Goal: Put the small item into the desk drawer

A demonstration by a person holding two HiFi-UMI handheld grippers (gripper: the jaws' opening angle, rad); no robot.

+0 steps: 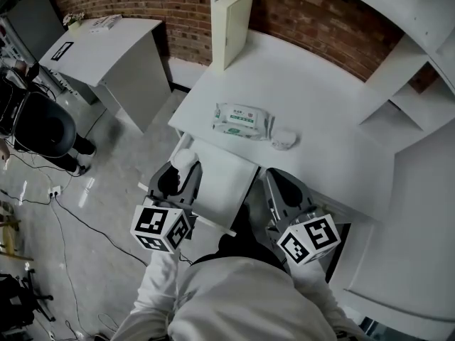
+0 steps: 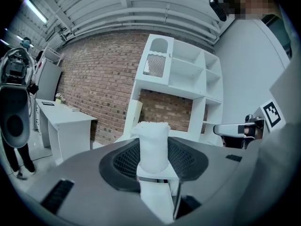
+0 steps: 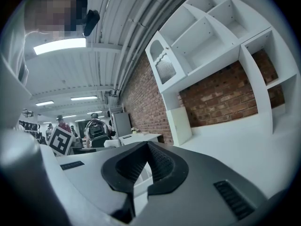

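In the head view the desk drawer [image 1: 229, 183] stands pulled out under the white desk [image 1: 313, 98]. My left gripper [image 1: 182, 170] hangs over the drawer's left part, shut on a small white item [image 1: 183, 159]. In the left gripper view that item [image 2: 153, 145] stands upright between the dark mesh fingers [image 2: 123, 161], its top sticking out past them. My right gripper [image 1: 277, 182] is at the drawer's right side near the desk's front edge. Its jaws look shut in the right gripper view [image 3: 146, 166], with nothing between them.
A pack of wet wipes [image 1: 242, 120] and a small white round object [image 1: 283, 141] lie on the desk behind the drawer. A white shelf unit [image 1: 409, 91] rises at the right, a board [image 1: 232, 27] leans at the back. Another white table [image 1: 106, 48], an office chair [image 1: 39, 130] and floor cables [image 1: 71, 212] are to the left.
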